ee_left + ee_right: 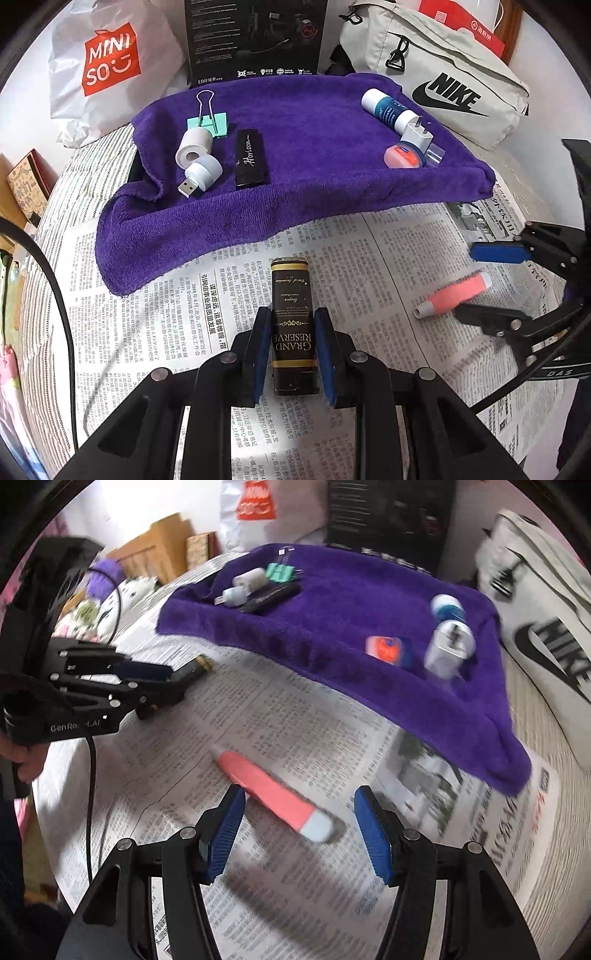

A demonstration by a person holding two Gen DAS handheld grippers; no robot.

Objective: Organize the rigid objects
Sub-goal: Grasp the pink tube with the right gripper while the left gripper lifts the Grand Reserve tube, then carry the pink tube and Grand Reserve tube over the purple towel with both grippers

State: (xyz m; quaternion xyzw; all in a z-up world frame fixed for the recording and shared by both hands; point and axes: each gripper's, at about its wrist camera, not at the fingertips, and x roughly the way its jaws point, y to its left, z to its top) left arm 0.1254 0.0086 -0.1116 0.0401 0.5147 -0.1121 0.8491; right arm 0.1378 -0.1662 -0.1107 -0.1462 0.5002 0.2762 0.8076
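My left gripper point(293, 354) is shut on a dark brown "Grand Reserve" box point(293, 325) that lies on the newspaper point(388, 266). My right gripper point(299, 830) is open over a pink tube with a pale cap point(273, 794); the tube lies between its fingers without touching them. In the left wrist view the right gripper point(476, 280) straddles the pink tube point(454, 295). On the purple towel point(314, 147) lie a black "Horizon" box point(251, 158), a tape roll point(192, 147), a USB light point(201, 175), a green binder clip point(207, 123), a white-blue bottle point(388, 110), a charger plug point(419, 134) and a pink tin point(402, 155).
A Miniso bag point(107, 62), a black Edifier carton point(255, 37) and a Nike bag point(443, 81) stand behind the towel. A black cable point(55, 280) runs along the left. Wooden furniture point(155, 554) is at the far left of the right wrist view.
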